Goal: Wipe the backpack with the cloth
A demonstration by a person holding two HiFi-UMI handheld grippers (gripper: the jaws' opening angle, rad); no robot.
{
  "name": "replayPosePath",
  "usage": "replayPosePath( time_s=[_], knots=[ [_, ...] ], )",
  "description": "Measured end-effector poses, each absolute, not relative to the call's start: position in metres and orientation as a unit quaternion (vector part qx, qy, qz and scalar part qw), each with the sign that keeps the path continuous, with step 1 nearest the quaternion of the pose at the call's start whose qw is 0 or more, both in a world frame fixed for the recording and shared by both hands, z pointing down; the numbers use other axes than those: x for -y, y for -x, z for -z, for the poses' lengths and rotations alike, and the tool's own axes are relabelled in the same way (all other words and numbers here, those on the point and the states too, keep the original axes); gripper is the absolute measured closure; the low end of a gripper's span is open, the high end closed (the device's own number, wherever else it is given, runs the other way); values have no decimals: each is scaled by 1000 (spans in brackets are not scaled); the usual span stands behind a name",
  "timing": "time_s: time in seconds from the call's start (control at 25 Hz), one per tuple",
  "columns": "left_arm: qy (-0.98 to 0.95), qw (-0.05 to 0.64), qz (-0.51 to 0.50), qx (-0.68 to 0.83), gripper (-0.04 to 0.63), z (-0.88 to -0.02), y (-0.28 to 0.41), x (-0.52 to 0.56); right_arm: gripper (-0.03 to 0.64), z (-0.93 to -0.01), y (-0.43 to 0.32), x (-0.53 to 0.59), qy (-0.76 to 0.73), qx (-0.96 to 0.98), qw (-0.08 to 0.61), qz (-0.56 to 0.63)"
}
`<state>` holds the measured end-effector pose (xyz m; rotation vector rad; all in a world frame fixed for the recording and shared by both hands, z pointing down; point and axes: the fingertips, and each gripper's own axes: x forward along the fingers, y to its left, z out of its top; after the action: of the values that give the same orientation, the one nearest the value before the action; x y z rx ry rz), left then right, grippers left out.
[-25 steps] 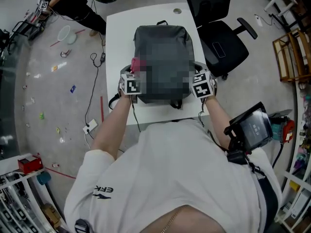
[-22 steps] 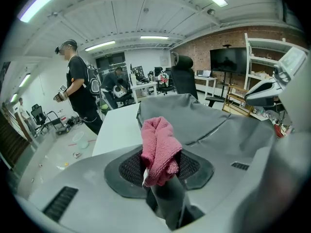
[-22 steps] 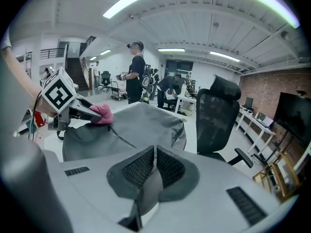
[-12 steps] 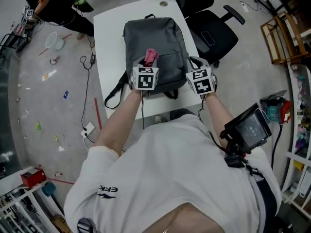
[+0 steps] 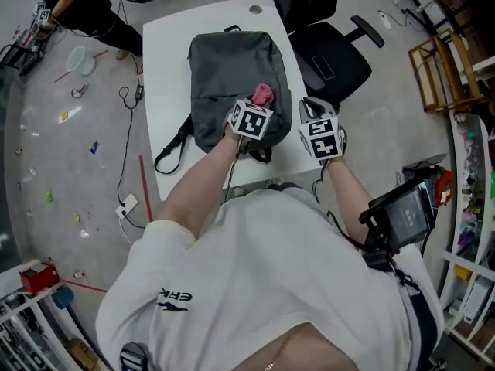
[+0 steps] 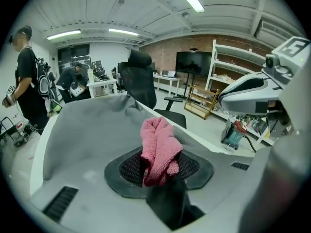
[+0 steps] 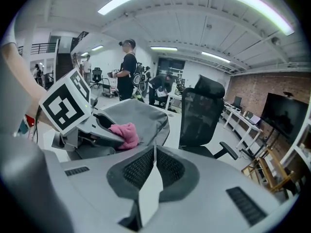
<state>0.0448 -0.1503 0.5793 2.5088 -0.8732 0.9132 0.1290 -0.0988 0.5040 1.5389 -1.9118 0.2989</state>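
Observation:
A grey backpack lies flat on the white table. My left gripper is shut on a pink cloth and holds it against the backpack's near right part. In the left gripper view the cloth bulges up between the jaws over the grey fabric. My right gripper hovers just right of the backpack's near corner, shut with nothing in it. The right gripper view looks past its closed jaws to the left gripper, the cloth and the backpack.
A black office chair stands at the table's far right. Backpack straps trail off the near left edge. Cables and small litter lie on the floor to the left. People stand at the far left. A wooden rack is at right.
My left gripper has carried the cloth rightward across the backpack's near part, from its left edge to its right side. The right gripper has stayed by the near right corner.

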Motion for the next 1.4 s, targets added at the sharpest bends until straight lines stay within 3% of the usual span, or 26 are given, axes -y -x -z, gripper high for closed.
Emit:
replayPosePath(
  time_s=[0.4, 0.8, 1.04, 1.4],
  knots=[
    [-821, 130, -377, 408, 454, -593, 72, 165, 611, -509, -107, 115, -562, 755, 322, -107],
    [-774, 149, -398, 469, 454, -592, 151, 171, 611, -511, -96, 124, -553, 765, 312, -106],
    [-790, 126, -394, 452, 454, -578, 129, 173, 611, -512, -101, 124, -560, 762, 304, -112],
    [-868, 162, -343, 319, 454, -555, 6, 140, 611, -513, -120, 103, -577, 750, 302, -118]
  ],
)
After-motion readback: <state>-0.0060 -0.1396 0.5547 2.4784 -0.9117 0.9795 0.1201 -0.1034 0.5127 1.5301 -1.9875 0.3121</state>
